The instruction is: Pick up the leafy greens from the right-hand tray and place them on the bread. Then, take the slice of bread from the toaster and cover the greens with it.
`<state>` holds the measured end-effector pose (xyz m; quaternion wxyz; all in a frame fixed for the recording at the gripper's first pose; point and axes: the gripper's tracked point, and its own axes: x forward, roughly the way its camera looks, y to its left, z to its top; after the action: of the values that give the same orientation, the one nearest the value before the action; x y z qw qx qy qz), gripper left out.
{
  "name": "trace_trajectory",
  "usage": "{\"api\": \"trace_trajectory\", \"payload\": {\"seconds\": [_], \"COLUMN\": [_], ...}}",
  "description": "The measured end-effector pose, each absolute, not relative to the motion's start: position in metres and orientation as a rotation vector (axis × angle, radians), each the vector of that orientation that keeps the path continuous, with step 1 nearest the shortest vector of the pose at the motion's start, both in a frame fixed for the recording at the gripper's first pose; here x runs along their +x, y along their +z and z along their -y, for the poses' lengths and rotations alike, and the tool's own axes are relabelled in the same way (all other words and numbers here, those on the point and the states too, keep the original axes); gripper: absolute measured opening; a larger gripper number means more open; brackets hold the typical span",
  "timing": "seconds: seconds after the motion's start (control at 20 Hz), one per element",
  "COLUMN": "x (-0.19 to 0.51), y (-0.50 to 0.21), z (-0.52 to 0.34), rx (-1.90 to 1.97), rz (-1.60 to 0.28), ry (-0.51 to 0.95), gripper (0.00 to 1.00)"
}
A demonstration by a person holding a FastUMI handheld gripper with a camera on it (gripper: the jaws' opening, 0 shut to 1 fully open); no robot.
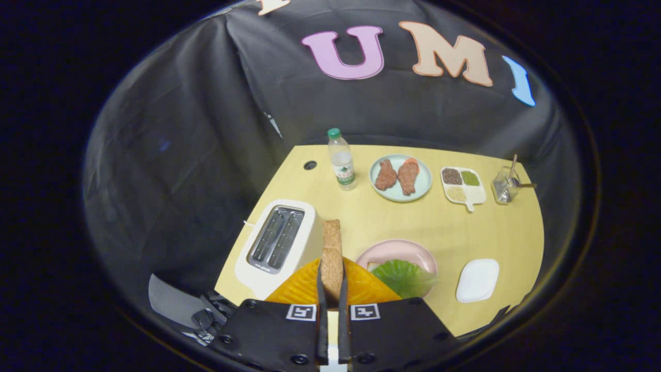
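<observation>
Closest to the lens, the tool (331, 289) was clamped on a slice of toasted bread (332, 253), both fingers (322, 310) pressing its flat faces so that the slice stood upright and edge-on between them, raised above the bench (413, 222). Directly beneath the slice lay an orange ribbed mat (304, 289), partly hidden by the tool body. Just to the left of the slice stood the white two-slot toaster (276, 245), both slots showing dark. Just to the right, a pink plate (397, 250) carried the leafy greens (403, 276), spread flat; a pale edge at the left of the leaf may have been bread underneath, but this could not be confirmed. Right of the plate, apart from it, sat a small white tray (478, 280). Well beyond the fingers, along the far edge of the bench, stood in a row a water bottle with a green cap (341, 160), a pale blue plate with two pieces of browned meat (400, 178), a white divided dish holding three seasonings (462, 186), and a clear glass container with utensils in it (506, 185).
</observation>
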<state>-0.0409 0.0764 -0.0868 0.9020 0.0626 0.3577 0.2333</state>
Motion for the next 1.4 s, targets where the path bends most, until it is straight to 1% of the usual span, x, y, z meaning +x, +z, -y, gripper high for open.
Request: {"api": "trace_trajectory", "payload": {"seconds": [0.35,0.5,1.05,1.35,1.4], "x": [-0.017,-0.01,0.013,0.019,0.018], "y": [-0.163,-0.188,-0.242,-0.268,-0.269], "z": [-0.046,-0.045,-0.023,-0.003,0.001], "rx": [0.176,0.233,0.469,0.43,0.419], "rz": [-0.85,-0.894,-0.941,-0.948,-0.953], "ry": [0.453,0.471,0.482,0.436,0.424], "gripper": [0.1,0.1,0.1,0.16,0.21]}}
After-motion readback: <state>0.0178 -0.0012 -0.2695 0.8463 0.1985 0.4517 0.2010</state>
